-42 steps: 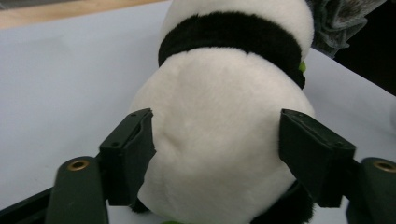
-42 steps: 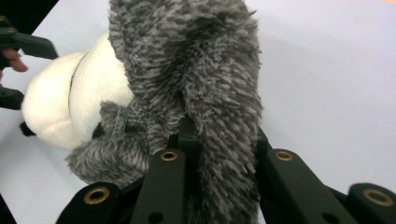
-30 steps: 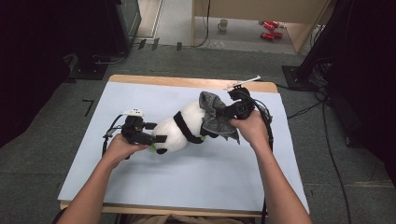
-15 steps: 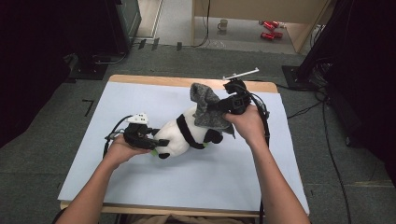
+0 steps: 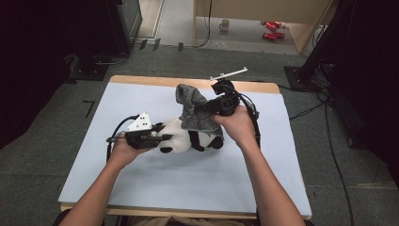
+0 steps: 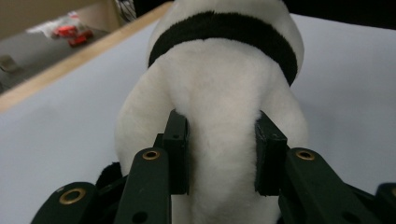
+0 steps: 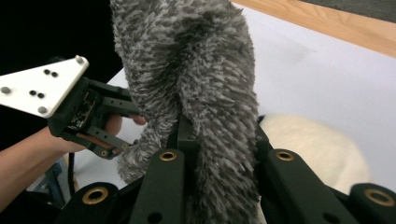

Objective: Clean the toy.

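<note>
High view: plush panda (image 5: 188, 136) lies lengthwise left-right, grey cloth (image 5: 194, 110) upright.

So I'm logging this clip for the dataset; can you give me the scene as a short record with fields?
surface: light blue mat on a wooden table
toy: black-and-white plush panda, lying on the mat
garment: grey fuzzy cloth, lifted above the panda
left gripper: fingers have just been closing, now pressing the panda's white body
right gripper: shut on the grey cloth
background: mug on the floor
</note>
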Motion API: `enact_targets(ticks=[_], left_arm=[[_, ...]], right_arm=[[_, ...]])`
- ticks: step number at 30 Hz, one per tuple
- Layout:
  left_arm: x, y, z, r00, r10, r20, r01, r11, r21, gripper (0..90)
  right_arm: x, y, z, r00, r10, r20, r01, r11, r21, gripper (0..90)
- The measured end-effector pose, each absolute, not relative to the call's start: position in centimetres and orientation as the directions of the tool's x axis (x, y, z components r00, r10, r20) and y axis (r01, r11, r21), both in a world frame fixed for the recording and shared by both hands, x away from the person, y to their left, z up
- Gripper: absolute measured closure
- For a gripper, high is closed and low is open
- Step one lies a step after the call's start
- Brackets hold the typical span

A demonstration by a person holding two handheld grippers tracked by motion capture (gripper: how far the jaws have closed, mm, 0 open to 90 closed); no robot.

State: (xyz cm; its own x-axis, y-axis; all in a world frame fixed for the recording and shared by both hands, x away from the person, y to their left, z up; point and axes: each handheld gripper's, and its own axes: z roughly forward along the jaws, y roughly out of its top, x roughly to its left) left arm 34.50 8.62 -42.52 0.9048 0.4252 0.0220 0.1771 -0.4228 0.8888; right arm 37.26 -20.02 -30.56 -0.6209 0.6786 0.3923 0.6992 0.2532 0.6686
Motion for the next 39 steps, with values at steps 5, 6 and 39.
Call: enact_targets(ticks=[5, 6, 39], left_arm=[[34.6, 8.4, -43.7, 0.918, 0.396, 0.020, 0.175, -0.450, 0.876, 61.6], [34.6, 8.5, -43.7, 0.915, 0.403, 0.012, 0.185, -0.445, 0.876, 59.6], [35.0, 10.3, -43.5, 0.895, 0.435, -0.100, 0.301, -0.420, 0.856, 24.4]], right_arm=[[37.1, -18.5, -31.0, -0.638, 0.655, 0.405, 0.699, 0.272, 0.661, 76.2], [37.1, -18.1, -31.2, -0.642, 0.651, 0.405, 0.698, 0.279, 0.659, 76.2], [37.9, -13.4, -37.6, -0.637, 0.654, 0.408, 0.746, 0.389, 0.540, 76.3]])
